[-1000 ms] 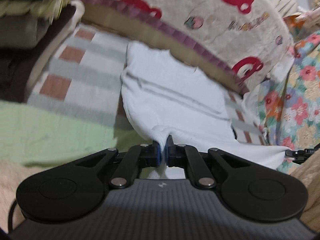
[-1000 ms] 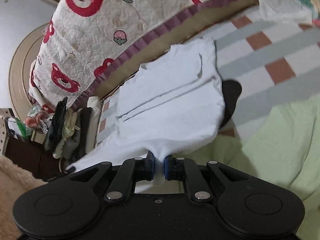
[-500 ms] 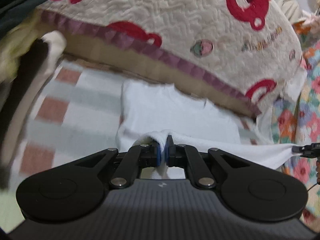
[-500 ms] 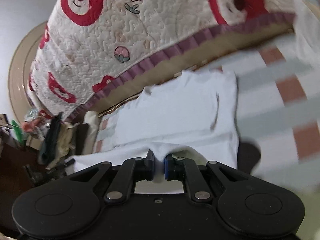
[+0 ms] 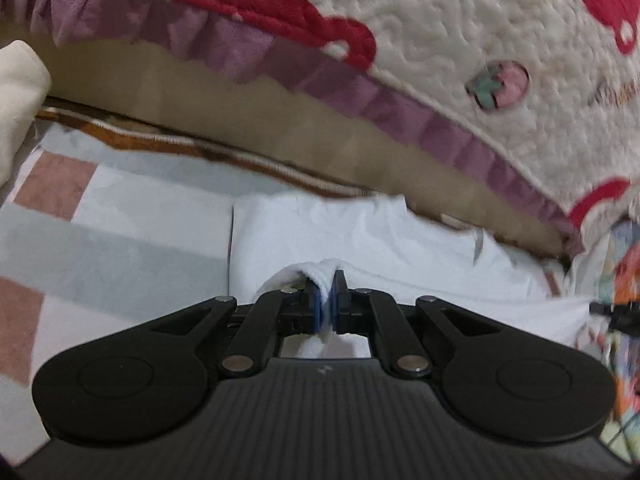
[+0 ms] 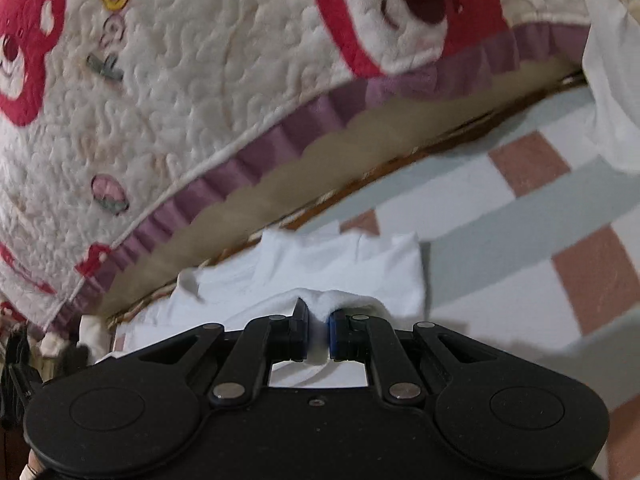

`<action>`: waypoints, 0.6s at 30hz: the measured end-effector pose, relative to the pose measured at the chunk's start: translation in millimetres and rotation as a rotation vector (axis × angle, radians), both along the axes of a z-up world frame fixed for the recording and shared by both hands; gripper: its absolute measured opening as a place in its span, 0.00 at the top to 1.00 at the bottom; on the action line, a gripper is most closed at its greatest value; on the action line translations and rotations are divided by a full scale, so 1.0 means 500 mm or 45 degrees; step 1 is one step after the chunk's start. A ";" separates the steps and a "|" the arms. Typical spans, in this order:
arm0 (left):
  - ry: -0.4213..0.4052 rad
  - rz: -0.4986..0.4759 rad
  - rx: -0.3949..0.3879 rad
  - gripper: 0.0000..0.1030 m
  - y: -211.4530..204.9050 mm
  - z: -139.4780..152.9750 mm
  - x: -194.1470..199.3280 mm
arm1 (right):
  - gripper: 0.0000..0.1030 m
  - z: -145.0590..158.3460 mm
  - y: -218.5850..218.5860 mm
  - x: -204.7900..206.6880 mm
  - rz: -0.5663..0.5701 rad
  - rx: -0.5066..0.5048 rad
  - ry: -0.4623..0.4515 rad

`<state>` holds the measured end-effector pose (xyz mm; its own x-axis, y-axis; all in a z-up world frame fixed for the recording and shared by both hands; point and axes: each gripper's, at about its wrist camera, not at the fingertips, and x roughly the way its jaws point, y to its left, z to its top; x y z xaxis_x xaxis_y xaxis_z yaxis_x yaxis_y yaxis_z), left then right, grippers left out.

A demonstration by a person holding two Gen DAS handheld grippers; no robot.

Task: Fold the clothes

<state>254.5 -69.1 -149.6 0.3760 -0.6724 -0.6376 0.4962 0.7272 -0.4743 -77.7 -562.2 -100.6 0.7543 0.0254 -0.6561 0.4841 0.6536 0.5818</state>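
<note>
A white garment (image 5: 360, 236) lies on the checked sheet, folded over on itself, close to the quilt's edge. My left gripper (image 5: 327, 300) is shut on a bunched edge of it near the garment's left side. In the right wrist view the same white garment (image 6: 320, 268) shows its far edge with a small sleeve corner at the left. The right gripper (image 6: 318, 332) is shut on a pinch of its near edge. The other gripper's tip (image 5: 616, 312) shows at the far right of the left wrist view.
A cream quilt with red bears and a purple frill (image 5: 440, 40) hangs over the back of the bed (image 6: 200, 80). The checked sheet (image 5: 120, 216) of white, grey and brick squares spreads left and right (image 6: 540, 220). A floral fabric (image 5: 628, 264) lies at the right.
Both grippers carried the garment's near edge forward toward the quilt, folding it over the far half. The visible white area shrank and the quilt grew closer.
</note>
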 end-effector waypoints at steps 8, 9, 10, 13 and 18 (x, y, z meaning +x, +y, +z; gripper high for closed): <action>0.043 0.199 -0.108 0.77 -0.020 -0.053 0.059 | 0.61 0.015 -0.030 0.053 -0.118 -0.190 -0.114; 0.016 0.197 -0.144 0.65 -0.008 -0.050 0.043 | 0.52 0.026 -0.010 0.034 -0.141 -0.215 -0.208; -0.010 0.194 -0.181 0.60 0.005 -0.046 0.026 | 0.48 0.036 0.012 0.014 -0.160 -0.234 -0.301; -0.121 0.109 -0.152 0.56 0.025 -0.024 -0.035 | 0.42 0.036 0.094 -0.027 -0.121 -0.242 -0.431; -0.221 -0.056 -0.029 0.53 0.068 -0.001 -0.136 | 0.42 0.027 0.275 -0.013 0.054 -0.390 -0.307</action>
